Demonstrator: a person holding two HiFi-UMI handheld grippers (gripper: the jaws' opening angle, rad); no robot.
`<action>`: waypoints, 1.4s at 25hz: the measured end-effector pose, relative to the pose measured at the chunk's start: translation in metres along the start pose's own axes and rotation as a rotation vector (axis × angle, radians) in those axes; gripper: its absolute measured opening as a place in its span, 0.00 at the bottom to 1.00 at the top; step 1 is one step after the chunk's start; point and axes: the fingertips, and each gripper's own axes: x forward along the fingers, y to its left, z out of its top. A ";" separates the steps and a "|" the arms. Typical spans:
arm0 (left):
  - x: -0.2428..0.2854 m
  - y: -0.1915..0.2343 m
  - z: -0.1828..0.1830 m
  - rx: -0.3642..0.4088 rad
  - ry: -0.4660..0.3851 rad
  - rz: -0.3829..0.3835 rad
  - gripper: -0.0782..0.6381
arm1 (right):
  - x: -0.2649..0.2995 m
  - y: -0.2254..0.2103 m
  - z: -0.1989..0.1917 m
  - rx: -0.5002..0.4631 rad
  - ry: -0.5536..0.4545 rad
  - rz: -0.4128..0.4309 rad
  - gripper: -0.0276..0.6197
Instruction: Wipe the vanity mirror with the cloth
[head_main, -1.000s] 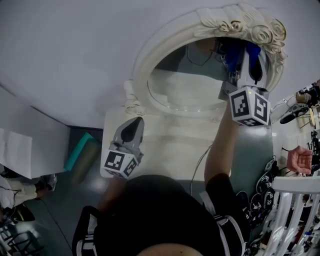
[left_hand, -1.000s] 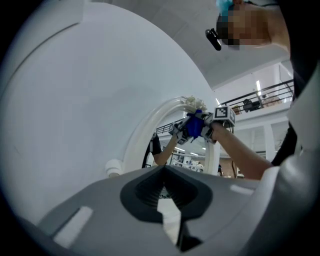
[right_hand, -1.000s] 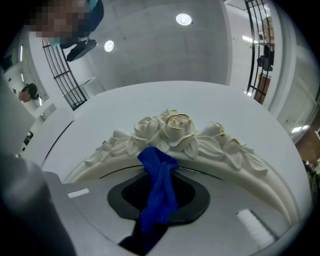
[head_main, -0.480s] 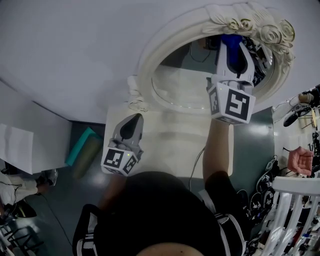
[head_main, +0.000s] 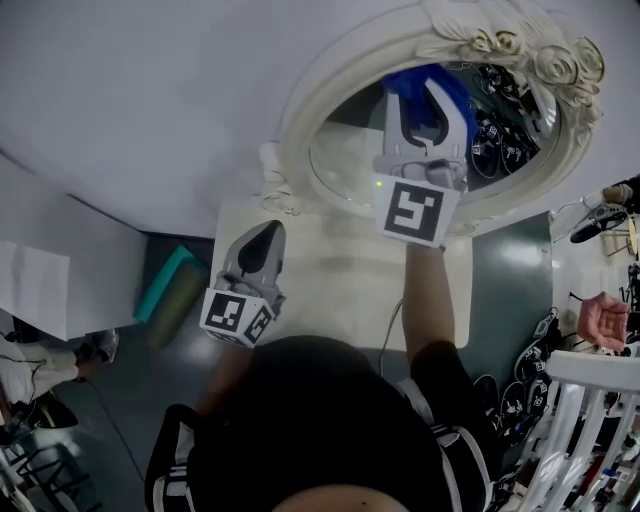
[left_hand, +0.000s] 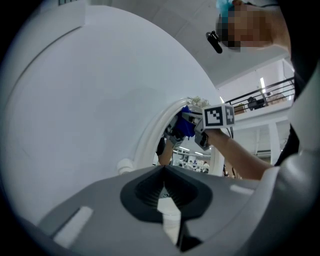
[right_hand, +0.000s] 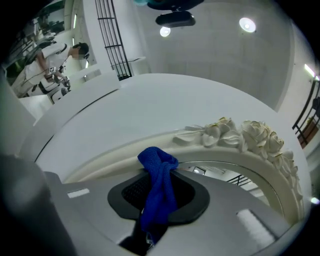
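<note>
My right tool (head_main: 424, 100) grips the blue cloth (right_hand: 159, 185), its jaws clamped on the bunched middle, and holds it at the upper glass of the mirror (head_main: 345, 165), beside the carved frame. The mirror stands at the far edge of the table (head_main: 340, 285). My left tool (head_main: 266, 235), jaws together and empty, hangs over the table's left edge.

My right gripper (head_main: 427, 90) is up in the upper middle of the frame. My arm (head_main: 428, 300) is stretched out, and the jaws pinch the blue cloth (right_hand: 159, 187). My left gripper (head_main: 266, 235) sits lower, at centre left, jaws together, holding nothing.
</note>
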 end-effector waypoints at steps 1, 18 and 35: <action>-0.001 0.001 0.000 0.000 0.001 0.003 0.12 | 0.000 0.010 -0.003 -0.018 0.011 0.014 0.15; -0.022 0.018 -0.020 -0.002 0.049 0.078 0.12 | -0.032 0.182 -0.089 -0.201 -0.004 0.243 0.14; -0.014 0.023 -0.030 -0.001 0.118 0.118 0.12 | -0.078 0.264 -0.215 0.016 0.102 0.511 0.13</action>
